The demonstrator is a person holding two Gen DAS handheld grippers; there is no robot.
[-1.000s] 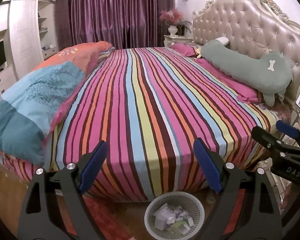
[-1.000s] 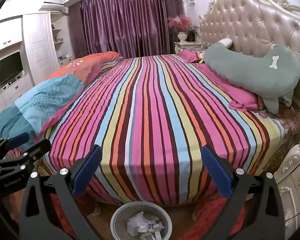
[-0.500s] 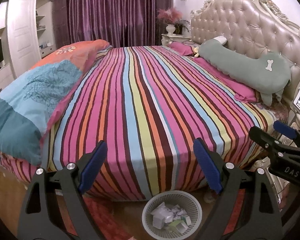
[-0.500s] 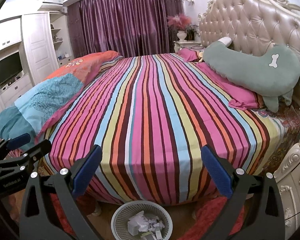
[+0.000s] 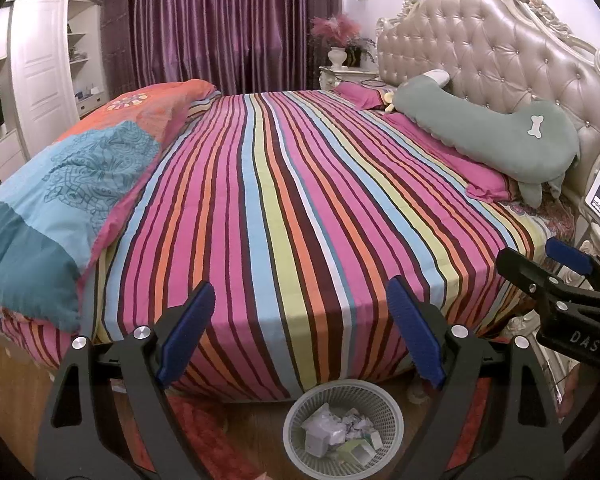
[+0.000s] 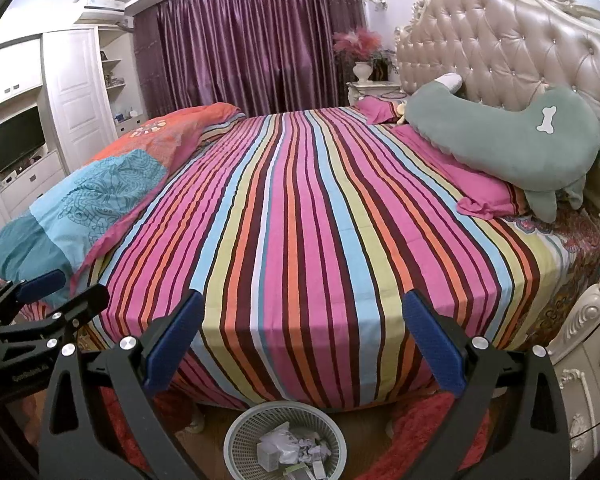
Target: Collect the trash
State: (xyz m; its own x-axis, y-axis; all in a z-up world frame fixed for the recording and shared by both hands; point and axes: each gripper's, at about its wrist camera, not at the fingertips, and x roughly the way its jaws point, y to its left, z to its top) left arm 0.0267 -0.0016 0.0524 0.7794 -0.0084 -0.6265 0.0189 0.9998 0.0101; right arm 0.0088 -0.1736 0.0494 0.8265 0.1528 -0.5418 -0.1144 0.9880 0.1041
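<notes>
Wastebasket [image 5: 342,424] lower-left now, beneath open claws [image 5: 300,328].

Side-by-side wrist views over bed [image 5: 300,200]

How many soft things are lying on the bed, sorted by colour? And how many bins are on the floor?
Long green plush cushion with a white bone patch: 1
Pink pillows: 2
Folded orange, light blue and teal quilt: 1
White mesh plastic wastebasket holding crumpled paper: 1
Total: 5
</notes>
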